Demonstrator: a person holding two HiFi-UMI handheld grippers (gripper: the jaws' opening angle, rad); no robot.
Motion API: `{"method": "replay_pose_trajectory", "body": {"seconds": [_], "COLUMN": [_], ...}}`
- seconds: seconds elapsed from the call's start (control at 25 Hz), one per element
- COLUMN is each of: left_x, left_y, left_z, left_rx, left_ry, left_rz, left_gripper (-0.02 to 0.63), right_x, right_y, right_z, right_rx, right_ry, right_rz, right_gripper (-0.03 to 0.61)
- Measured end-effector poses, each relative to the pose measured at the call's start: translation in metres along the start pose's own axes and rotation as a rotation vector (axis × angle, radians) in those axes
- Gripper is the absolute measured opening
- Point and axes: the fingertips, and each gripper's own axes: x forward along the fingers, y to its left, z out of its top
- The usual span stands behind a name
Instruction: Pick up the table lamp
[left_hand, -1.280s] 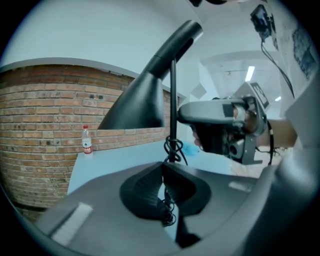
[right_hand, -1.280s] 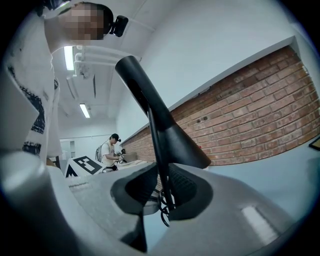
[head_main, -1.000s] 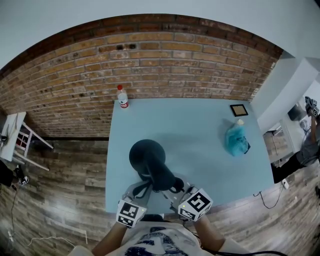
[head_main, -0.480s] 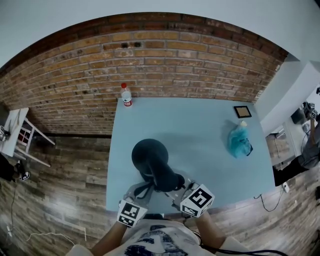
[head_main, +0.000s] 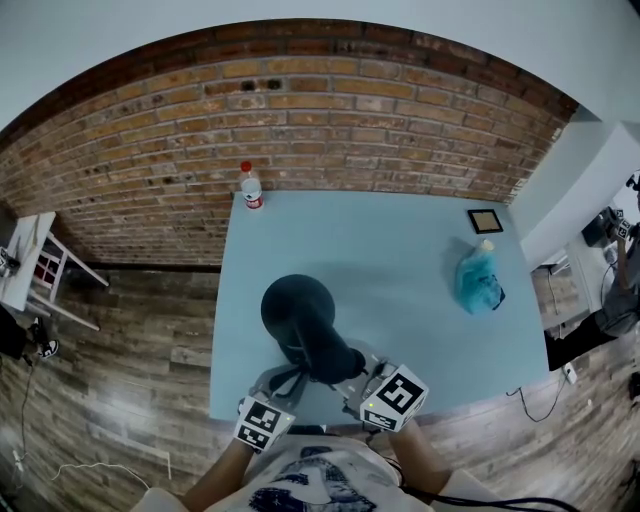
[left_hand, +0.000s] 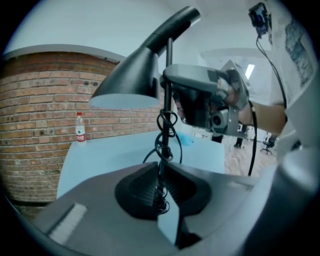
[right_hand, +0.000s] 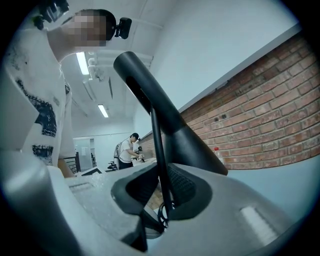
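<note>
Head view: bottle (head_main: 250, 187) far edge; blue bag (head_main: 476, 283), frame (head_main: 485, 221) right of lamp (head_main: 297, 310).

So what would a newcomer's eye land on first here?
The black table lamp stands at the near edge of the pale blue table. Its thin stem sits between the jaws of the left gripper and the right gripper; the right one's jaws have just been closing on it. A brick wall fills the background.
</note>
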Motion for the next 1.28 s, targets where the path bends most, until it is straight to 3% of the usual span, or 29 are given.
{"method": "replay_pose_trajectory", "body": {"seconds": [0.32,0.92,1.28], "left_x": [0.018,0.037,0.040], "left_y": [-0.006,-0.009,-0.004], "left_z": [-0.007,-0.016,-0.017], "left_rx": [-0.007,-0.012,-0.002], "left_ry": [0.015,0.043,0.032], "left_rz": [-0.036,-0.073,-0.054], "left_gripper": [0.038,0.038,0.038], "right_x": [0.000,-0.001,-0.001], "right_y": [0.000,0.000,0.000], "right_z": [-0.001,-0.001,-0.001], "right_rx": [0.004,0.005,0.002], "right_ry": [0.001,-0.009,-0.027], "right_rz": [0.003,0.005,-0.005], "right_gripper": [0.057,0.055,0.052]}}
